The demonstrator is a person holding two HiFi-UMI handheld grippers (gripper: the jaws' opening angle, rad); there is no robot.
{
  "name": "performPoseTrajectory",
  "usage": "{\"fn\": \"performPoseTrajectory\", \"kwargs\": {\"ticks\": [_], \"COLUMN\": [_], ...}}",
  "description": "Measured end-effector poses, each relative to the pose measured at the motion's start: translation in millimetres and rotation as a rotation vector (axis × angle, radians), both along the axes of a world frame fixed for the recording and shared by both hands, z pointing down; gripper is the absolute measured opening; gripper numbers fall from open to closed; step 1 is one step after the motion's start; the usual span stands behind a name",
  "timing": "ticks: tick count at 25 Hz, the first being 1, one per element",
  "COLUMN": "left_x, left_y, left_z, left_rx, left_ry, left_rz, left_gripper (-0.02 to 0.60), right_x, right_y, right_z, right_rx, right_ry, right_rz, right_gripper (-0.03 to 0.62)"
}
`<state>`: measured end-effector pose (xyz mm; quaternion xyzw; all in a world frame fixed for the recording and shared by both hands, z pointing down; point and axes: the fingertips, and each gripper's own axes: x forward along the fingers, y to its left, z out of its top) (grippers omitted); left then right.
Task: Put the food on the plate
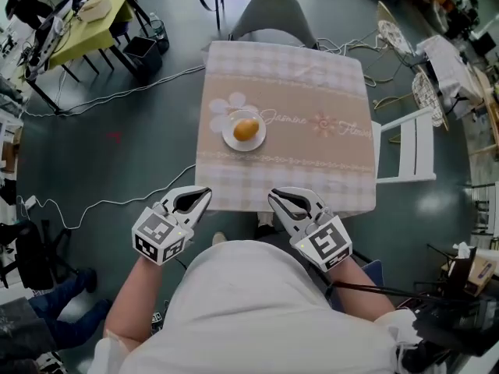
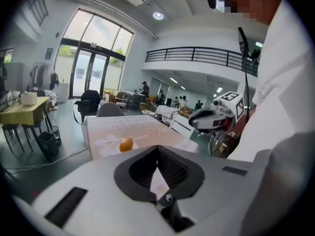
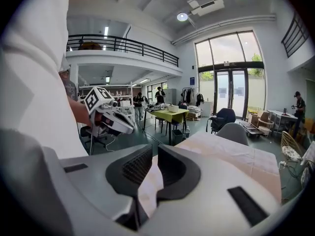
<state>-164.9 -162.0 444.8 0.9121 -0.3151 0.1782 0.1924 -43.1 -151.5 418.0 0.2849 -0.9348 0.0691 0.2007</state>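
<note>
A round orange-yellow food item (image 1: 245, 128) lies on a small white plate (image 1: 231, 137) on the left part of the checked tablecloth table (image 1: 312, 162). In the left gripper view, the food (image 2: 126, 144) shows on the table ahead. Both grippers hover off the table's near edge, close to the person's body. My left gripper (image 1: 207, 194) is shut, its pads meeting (image 2: 157, 149), with nothing held. My right gripper (image 1: 273, 199) has a narrow gap between its jaws (image 3: 154, 154) and nothing in it.
A grey chair (image 1: 273, 14) stands at the table's far end and a white folding chair (image 1: 413, 146) at its right side. A yellow-green table (image 1: 93, 18) and a black bin (image 1: 144, 53) stand far left. Cables (image 1: 101, 201) run across the floor.
</note>
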Motion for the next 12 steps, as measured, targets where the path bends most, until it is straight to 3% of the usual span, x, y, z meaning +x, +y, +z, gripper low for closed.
{"fn": "performPoseTrajectory", "kwargs": {"ticks": [5, 12], "left_x": [13, -39], "left_y": [57, 121], "left_z": [-27, -69], "left_rx": [-0.023, 0.035], "left_ry": [0.132, 0.236], "left_rz": [0.015, 0.182], "left_gripper": [0.009, 0.009], "right_x": [-1, -89], "right_y": [40, 100], "right_z": [8, 10], "right_rx": [0.01, -0.017], "right_ry": [0.013, 0.008], "right_rz": [0.018, 0.041], "right_gripper": [0.037, 0.031]}}
